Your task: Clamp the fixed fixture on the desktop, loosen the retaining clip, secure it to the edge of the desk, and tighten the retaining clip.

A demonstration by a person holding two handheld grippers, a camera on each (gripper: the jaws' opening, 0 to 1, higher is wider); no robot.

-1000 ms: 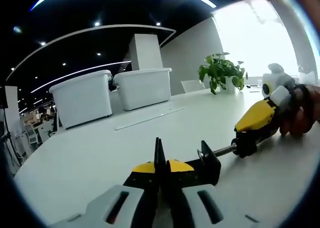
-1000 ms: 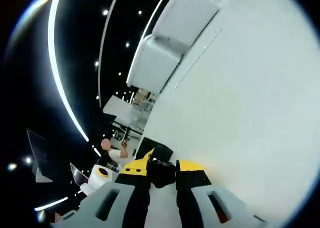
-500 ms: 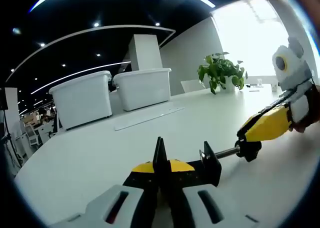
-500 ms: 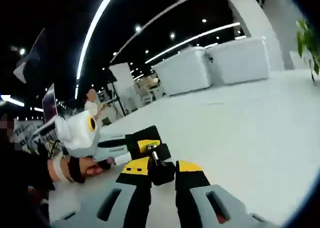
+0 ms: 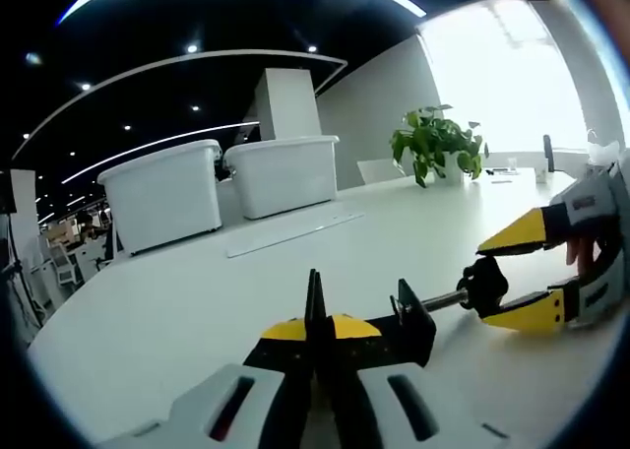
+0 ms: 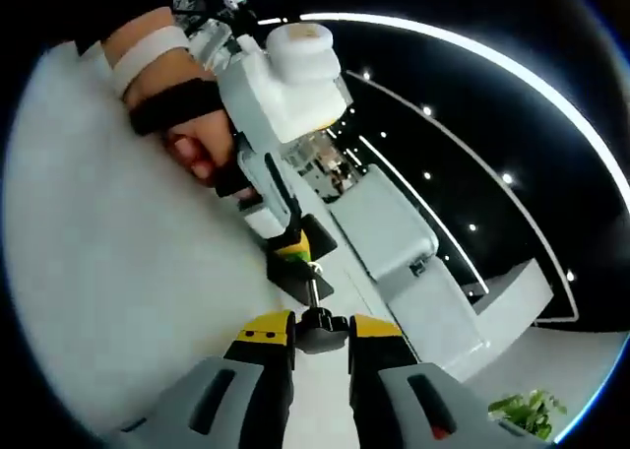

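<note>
Black steel clamp fixture [image 5: 399, 323] lay on the white worktop [image 5: 177, 301], right in front of your left gripper [image 5: 317, 323]. Left jaws were together on the fixture's thin upright bar, yellow tips touching either side of it. The fixture's threaded screw [image 5: 441, 299] ran off to the right, ending in a black knob [image 5: 482, 286]. Your right gripper [image 5: 527, 272] came in from the right edge of the left gripper view, yellow-tipped jaws above and below that knob; in that view they looked spread, knob sitting between them.

In the right gripper view, your right gripper [image 6: 320, 329] had its jaws closed onto the knob [image 6: 320, 331], tips touching it on both sides. The screw [image 6: 313, 287] led from the knob to the black fixture body [image 6: 295, 272]. Past it your left gripper [image 6: 285, 244] sat on the fixture, held by your hand [image 6: 192, 139] with a black strap over it and a white band at the wrist. This view was rolled hard, so the worktop [image 6: 108, 301] filled its left side.

Background on the worktop: two white storage bins [image 5: 221, 188] side by side, a flat white strip [image 5: 290, 230] in front of them, a potted plant [image 5: 438, 144] further right near the bright window.
</note>
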